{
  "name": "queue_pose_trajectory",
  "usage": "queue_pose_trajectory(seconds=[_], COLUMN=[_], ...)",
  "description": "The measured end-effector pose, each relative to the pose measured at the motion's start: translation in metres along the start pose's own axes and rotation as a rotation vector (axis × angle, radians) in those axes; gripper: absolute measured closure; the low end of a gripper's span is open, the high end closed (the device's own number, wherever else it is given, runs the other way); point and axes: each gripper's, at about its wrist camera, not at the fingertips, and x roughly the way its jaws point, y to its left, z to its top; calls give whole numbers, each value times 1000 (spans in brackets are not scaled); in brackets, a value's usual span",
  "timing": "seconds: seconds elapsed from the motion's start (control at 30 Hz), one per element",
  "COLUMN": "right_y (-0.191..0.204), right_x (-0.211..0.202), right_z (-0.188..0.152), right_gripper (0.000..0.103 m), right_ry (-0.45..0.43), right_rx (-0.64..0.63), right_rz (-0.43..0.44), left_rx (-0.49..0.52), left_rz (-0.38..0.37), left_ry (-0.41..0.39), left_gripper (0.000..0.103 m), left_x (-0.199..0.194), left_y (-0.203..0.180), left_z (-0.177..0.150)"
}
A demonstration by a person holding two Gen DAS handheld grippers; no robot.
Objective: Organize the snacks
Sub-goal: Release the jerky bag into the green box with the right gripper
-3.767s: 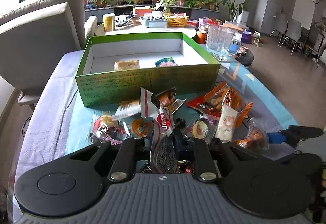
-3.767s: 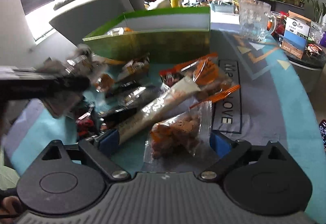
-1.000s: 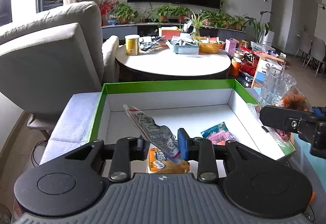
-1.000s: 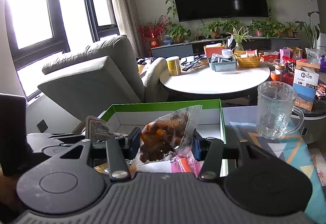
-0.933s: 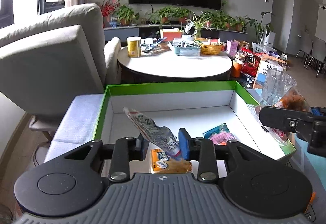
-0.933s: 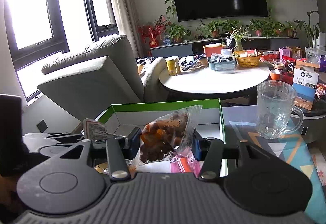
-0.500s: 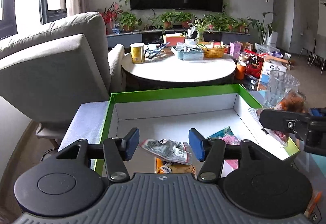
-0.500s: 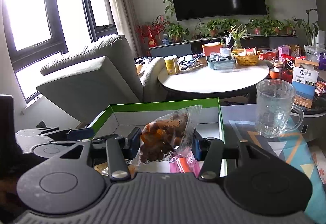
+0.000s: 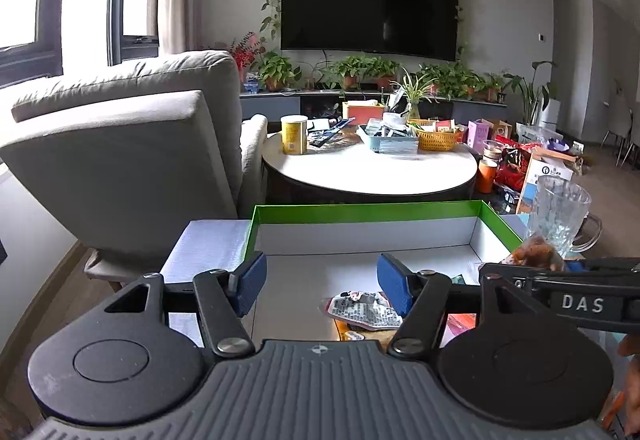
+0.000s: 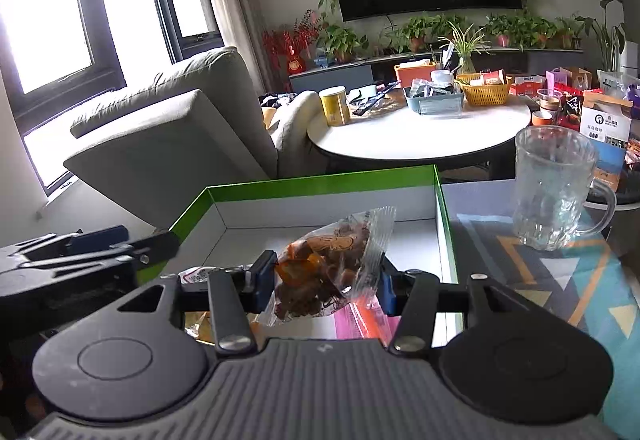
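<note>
The right hand-held gripper (image 10: 326, 286) grips a clear crinkly bag of brown snacks (image 10: 328, 272) over the green-rimmed white cardboard box (image 10: 320, 182), open floor at 12 o'clock. The left hand-held gripper (image 9: 322, 286), at 9 o'clock, gapes empty.

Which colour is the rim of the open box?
Bright green; the box rim shows best in the right wrist view.

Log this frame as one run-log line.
left gripper: open, over green-rimmed cardboard box | grey printed snack packet: lying in box | right gripper: shut on clear bag of brown snacks, above box
</note>
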Motion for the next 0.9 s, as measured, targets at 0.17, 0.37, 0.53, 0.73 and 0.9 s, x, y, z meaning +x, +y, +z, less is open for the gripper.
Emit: queue_pose_trajectory(seconds=[0.17,0.37,0.53,0.73,0.9], right_y=[0,3,2,7,10], right_x=[6,13,7,-6,-17], right_z=[-2,-7,-10,-11,-14], right_gripper=[45,41,39,36,35], right_ry=[5,23,45,35,32], right_rx=[13,18,27,17,12], right_rz=[-9,-29,-21,-15,0], left_rx=[-10,-19,-28,-33,-35], left_rz=[1,-3,4,6,17], left_ry=[15,35,52,59,62], left_gripper=[44,44,44,44,44], left_x=[-2,-6,-6,-16,-26], left_y=[2,4,6,7,10], left_z=[-5,-10,-14,-17,-18])
